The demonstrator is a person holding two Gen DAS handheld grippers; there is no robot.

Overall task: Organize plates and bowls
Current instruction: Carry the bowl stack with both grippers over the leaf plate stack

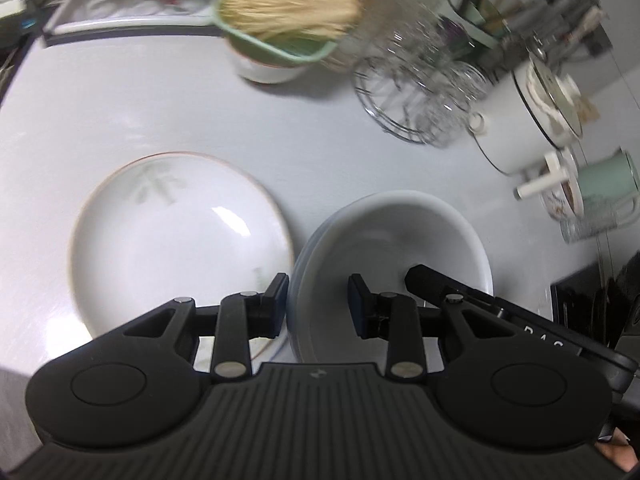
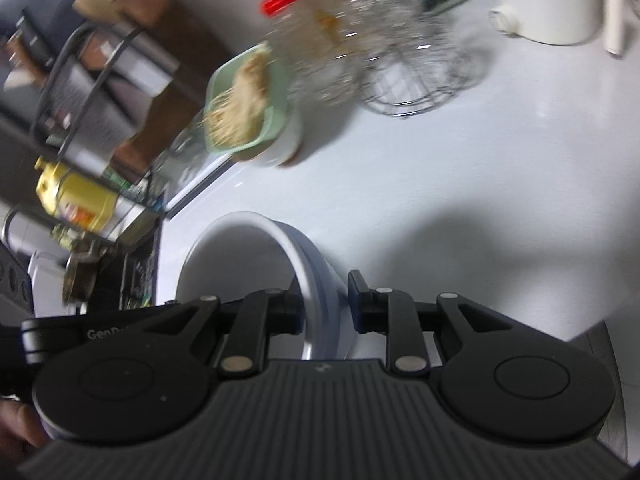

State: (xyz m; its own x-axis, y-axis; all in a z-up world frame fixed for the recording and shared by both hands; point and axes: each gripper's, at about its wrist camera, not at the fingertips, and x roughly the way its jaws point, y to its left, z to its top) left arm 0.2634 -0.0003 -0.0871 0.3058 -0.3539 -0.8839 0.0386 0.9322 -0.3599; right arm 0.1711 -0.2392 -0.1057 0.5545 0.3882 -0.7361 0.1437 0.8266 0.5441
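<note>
The grey-white bowl (image 1: 394,248) is held off the counter (image 1: 120,120) by both claws at once, sitting at about five o'clock in the left wrist view, just beside the white plate (image 1: 180,236) with the faint leaf print, which lies flat at about seven o'clock. The left claw (image 1: 318,306) is clamped on the bowl's near rim, one pad outside the wall and one inside; the right claw (image 2: 324,304) is clamped on the opposite rim in the same way, and its black finger shows inside the bowl at about four o'clock in the left wrist view. The bowl's wall shows stepped lines, so it may be a nested stack, though I cannot tell. The main risk, as I judge it, is that the two hands drift apart or twist unevenly: smooth glazed rims could then slide out of the pads and the bowl drop onto the plate, chipping both. Both views are blurred, which suggests brisk motion that would worsen this. Further out, the wire rack of glasses (image 1: 424,96) at one o'clock and the green basket of noodles (image 1: 288,12) at twelve o'clock could be clipped by a wide swing.
</note>
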